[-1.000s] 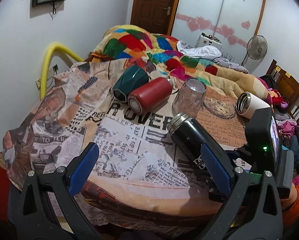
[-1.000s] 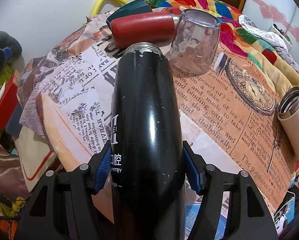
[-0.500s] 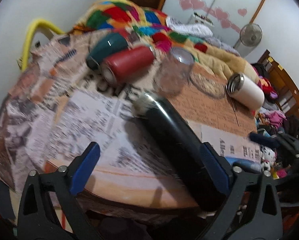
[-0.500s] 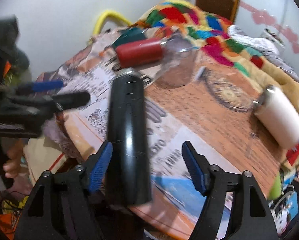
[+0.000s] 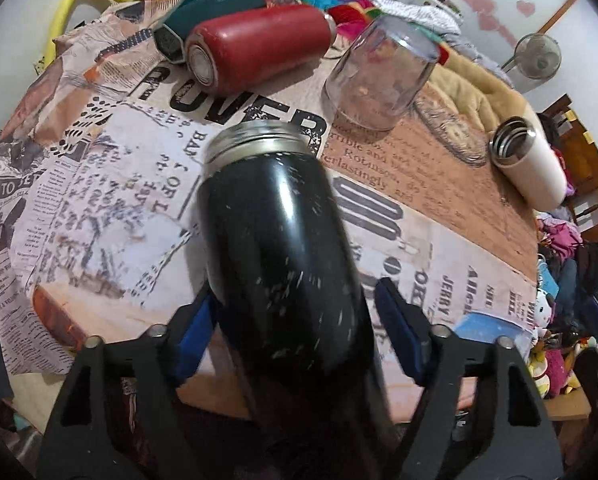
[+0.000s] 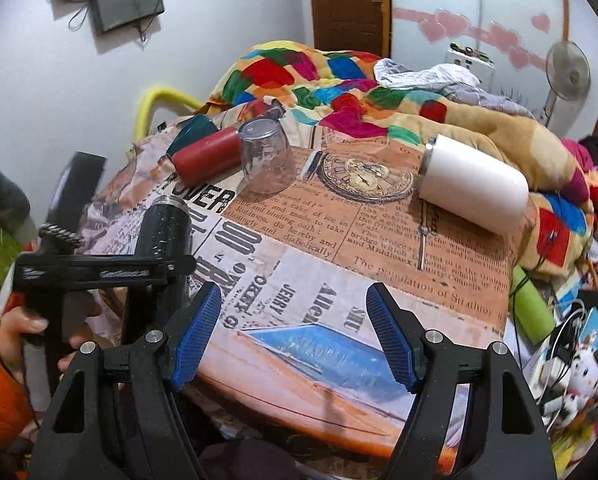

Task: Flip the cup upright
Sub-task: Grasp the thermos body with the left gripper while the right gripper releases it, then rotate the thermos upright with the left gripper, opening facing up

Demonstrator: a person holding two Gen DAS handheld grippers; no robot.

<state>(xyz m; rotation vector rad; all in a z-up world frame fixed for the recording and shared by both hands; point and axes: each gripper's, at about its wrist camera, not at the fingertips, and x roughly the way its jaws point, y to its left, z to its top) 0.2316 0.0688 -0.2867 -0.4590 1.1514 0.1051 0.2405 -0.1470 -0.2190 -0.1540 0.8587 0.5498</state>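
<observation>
- The left hand-held gripper (image 5: 295,328) clamps the black flask (image 5: 283,248), tilted at the table's (image 6: 379,280) front-left edge.
- The right hand-held gripper (image 6: 295,332) is spread wide, holding nothing.

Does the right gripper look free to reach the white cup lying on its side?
Probably yes. The right gripper is open and empty, and only bare newspaper-print cloth lies between it and the white cup.

Black flask (image 5: 283,264) now in left claw (image 5: 295,336)
</observation>
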